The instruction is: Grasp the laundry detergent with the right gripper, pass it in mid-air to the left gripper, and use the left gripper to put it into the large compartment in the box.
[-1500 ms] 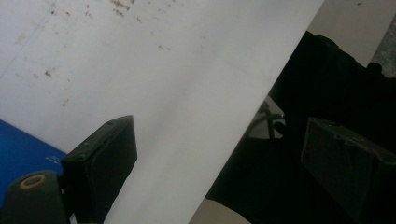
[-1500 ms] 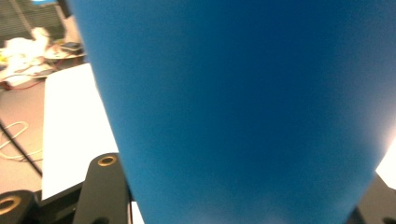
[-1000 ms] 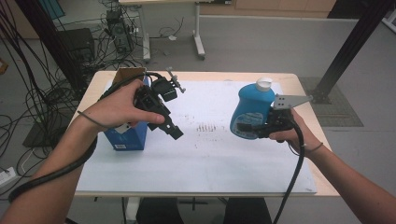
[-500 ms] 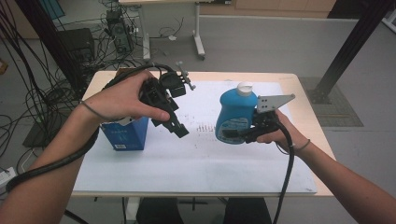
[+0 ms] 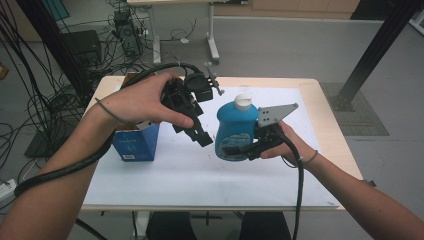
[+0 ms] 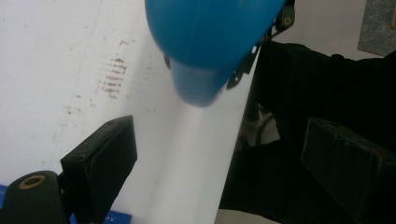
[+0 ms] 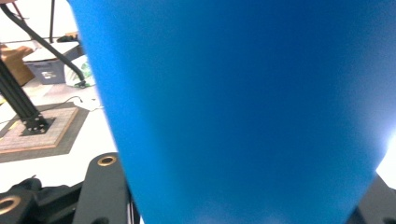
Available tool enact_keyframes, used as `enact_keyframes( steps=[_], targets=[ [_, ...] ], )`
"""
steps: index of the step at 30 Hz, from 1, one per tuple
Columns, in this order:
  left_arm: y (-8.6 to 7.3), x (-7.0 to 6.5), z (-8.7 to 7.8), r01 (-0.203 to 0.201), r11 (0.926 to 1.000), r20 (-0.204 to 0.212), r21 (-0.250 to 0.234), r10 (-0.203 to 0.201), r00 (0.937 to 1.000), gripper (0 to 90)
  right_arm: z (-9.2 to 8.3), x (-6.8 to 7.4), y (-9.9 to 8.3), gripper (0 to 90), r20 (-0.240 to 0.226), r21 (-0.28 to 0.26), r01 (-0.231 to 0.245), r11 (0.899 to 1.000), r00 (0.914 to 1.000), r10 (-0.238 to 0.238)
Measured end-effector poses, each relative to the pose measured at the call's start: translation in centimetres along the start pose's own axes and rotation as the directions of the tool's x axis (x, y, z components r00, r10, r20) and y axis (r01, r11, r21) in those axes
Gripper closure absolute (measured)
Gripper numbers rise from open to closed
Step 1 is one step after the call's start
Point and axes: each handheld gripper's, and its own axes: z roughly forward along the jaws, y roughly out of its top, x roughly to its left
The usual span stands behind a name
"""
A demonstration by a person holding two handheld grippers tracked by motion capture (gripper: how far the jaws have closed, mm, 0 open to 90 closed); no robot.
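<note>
Right tongs [image 5: 235,150] pinch the lower body of the blue bottle [image 5: 234,131], gripping from its right side and holding it upright, clear of the tabletop [image 5: 310,92], white cap [image 5: 243,101] uppermost. In the right gripper view the bottle's blue wall [image 7: 243,107] stands between the jaws. Left tongs [image 5: 199,136] are spread and hold nothing; they point down and rightward, just beside the bottle's left flank without touching it. In the left gripper view the two pads [image 6: 100,161] stand wide apart with the bottle [image 6: 210,42] ahead of and above them. Behind the left hand [image 5: 145,102] a blue box [image 5: 134,142] rests on the white sheet [image 5: 200,180] covering the tabletop.

The step in hand appears to be a second grasp on the bottle, at the body or cap. To do it well, the right tongs should hold the bottle level while the left tongs line up squarely and close slowly, so that the smooth, curved plastic does not slip or twist.
</note>
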Motion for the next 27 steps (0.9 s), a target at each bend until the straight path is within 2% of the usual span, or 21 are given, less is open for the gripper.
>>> enact_keyframes(
  steps=[13, 27],
  targets=[
    [1.6, -0.7, -0.2, -0.052, 0.9986, -0.001, 0.001, 0.052, 0.9986, 10.8, 2.2, 0.8, 1.0, 41.0, -0.053, 0.010, 0.032, 0.999, 0.9981, -0.032],
    [2.8, -1.0, 0.1, -0.079, 0.9967, -0.003, 0.017, 0.079, 0.9969, 10.8, 3.0, 1.2, 1.4, 41.0, -0.065, 0.018, 0.058, 0.998, 0.9963, -0.057]
  ],
)
